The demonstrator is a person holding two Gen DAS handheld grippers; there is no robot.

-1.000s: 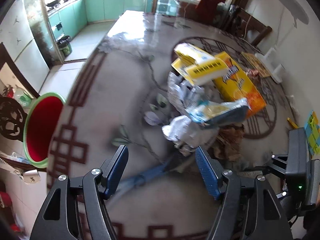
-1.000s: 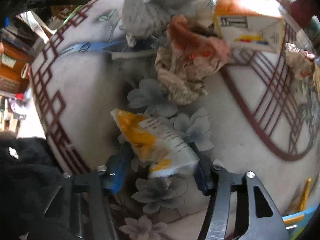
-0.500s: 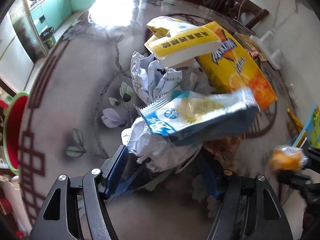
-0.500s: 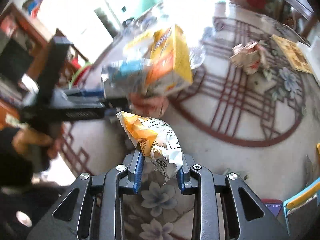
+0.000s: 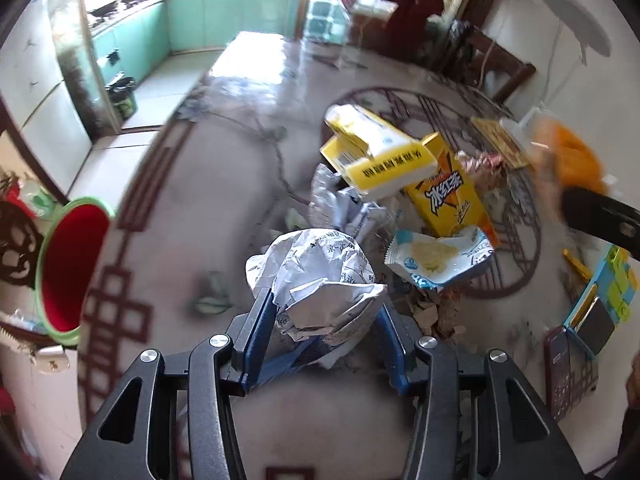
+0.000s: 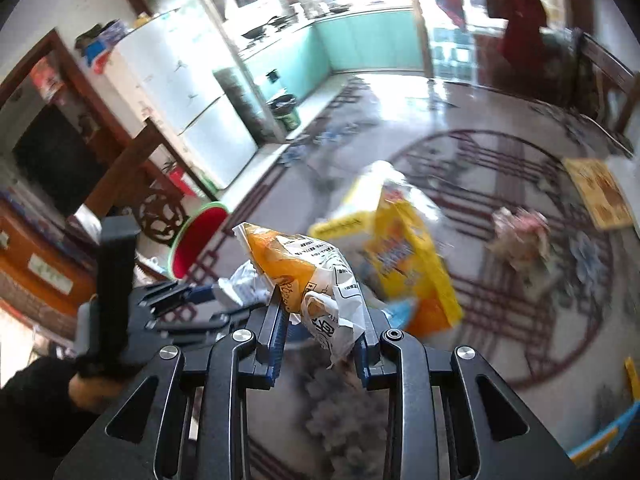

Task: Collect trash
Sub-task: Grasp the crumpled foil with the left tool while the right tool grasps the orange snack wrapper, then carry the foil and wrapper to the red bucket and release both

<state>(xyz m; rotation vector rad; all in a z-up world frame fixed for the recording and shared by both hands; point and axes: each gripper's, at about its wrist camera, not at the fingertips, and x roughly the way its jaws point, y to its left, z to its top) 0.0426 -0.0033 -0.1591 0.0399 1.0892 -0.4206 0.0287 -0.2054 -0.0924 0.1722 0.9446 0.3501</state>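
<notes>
My left gripper [image 5: 326, 312] is shut on a crumpled white paper ball [image 5: 320, 276] and holds it above the table. My right gripper [image 6: 322, 316] is shut on an orange and white snack wrapper [image 6: 308, 276], lifted off the table; it shows blurred at the right of the left wrist view [image 5: 568, 156]. More trash lies on the round patterned table [image 5: 224, 184]: a yellow and white carton [image 5: 380, 156], an orange drink box [image 5: 448, 192], a blue and white wrapper [image 5: 440, 256] and brown scraps [image 5: 436, 312]. A red bin with a green rim [image 5: 68, 264] stands beyond the table's left edge.
A crumpled pink wrapper [image 6: 520, 236] and a yellow mat [image 6: 600, 192] lie on the far right of the table. A phone [image 5: 560, 372] and a blue-green booklet [image 5: 604, 300] lie at the right edge. A chair [image 5: 492, 64] and a white fan [image 5: 572, 32] stand behind.
My left gripper closed on the white paper ball and lifted it. My right gripper rose with the orange wrapper and now points across the table toward the kitchen.
</notes>
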